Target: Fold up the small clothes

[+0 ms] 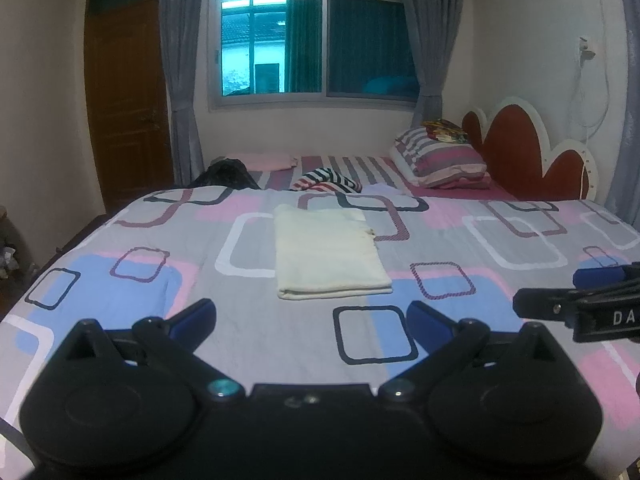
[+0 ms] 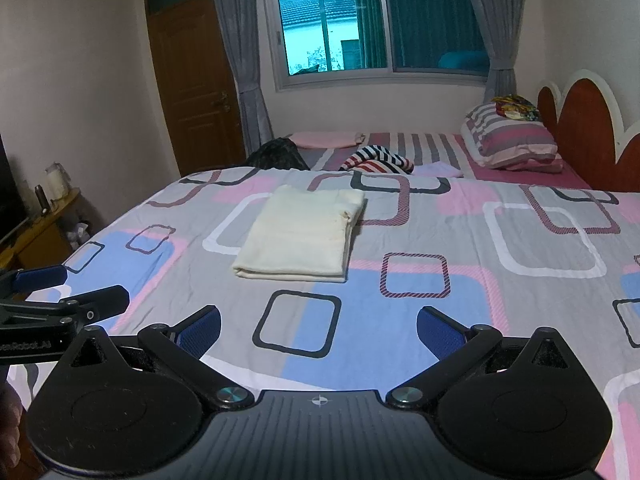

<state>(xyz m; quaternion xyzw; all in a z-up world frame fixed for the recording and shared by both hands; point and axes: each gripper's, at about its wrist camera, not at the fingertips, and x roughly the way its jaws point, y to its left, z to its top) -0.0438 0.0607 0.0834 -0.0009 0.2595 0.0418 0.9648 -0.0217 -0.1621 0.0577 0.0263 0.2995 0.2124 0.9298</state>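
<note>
With both grippers spread empty, the seemingly folded cloth should be left flat; the far striped garment is best fetched next.

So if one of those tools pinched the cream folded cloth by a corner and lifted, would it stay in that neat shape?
Probably not. The cream folded cloth looks soft and thin, its layers lying loose at the near edge, so it would likely droop and unfold. It seems light. Pushed, it would probably bunch up on the patterned bedspread rather than slide.
</note>
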